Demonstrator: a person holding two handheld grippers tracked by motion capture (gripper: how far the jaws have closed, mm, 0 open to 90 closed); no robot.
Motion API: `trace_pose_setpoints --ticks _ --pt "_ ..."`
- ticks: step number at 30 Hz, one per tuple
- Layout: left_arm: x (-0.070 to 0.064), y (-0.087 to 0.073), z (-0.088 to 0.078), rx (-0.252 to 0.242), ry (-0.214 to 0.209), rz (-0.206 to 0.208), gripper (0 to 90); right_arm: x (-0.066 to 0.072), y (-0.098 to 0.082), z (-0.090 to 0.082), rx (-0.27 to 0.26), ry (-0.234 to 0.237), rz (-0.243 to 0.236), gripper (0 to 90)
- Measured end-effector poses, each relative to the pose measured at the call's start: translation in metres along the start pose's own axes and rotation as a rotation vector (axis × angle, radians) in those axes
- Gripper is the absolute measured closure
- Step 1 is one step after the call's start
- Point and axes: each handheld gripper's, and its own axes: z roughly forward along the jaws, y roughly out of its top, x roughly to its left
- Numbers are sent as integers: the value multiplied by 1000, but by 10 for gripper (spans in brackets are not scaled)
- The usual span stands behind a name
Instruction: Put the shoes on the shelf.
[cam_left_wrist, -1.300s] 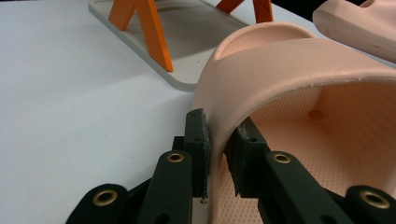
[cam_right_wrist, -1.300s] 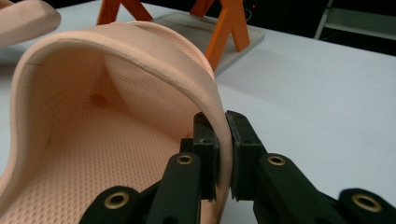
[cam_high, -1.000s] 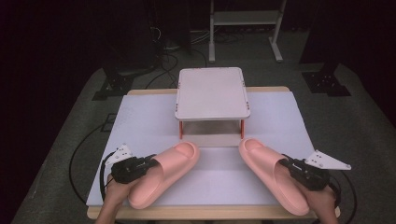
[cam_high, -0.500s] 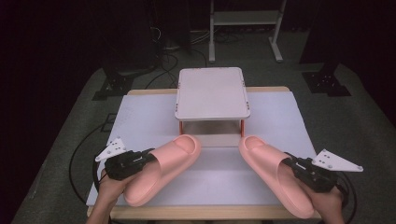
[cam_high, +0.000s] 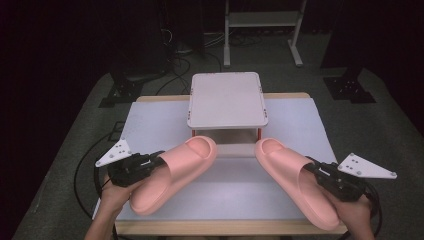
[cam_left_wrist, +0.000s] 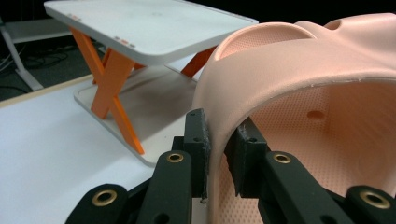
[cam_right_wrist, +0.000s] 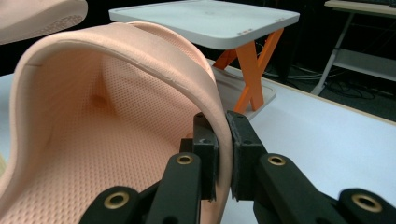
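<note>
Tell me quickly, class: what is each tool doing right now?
Left tool: shut on the left pink slipper, gripping its strap edge.
Right tool: shut on the right pink slipper, likewise.

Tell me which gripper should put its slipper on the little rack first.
Left, narrowly. The left gripper is clamped on the left pink slipper's strap, and that toe nearly reaches the white two-tier rack. The right gripper grips the right pink slipper equally firmly, slightly farther back.
</note>
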Motion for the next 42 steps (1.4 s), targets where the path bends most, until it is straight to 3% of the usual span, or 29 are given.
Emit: trace_pose_setpoints --ticks 10,18,31,35,42 --pt "5 17 8 -2 8 5 784 0 21 5 -30 17 -7 827" --pt "12 33 14 -8 29 -1 784 -1 40 14 -18 22 -22 827" --pt "24 55 34 12 53 -1 783 -6 67 37 -17 17 -18 825" --pt "28 63 37 3 44 -8 784 -8 74 45 -17 17 -14 825" --pt "36 79 41 14 66 -1 783 -13 87 58 -8 6 -14 825"
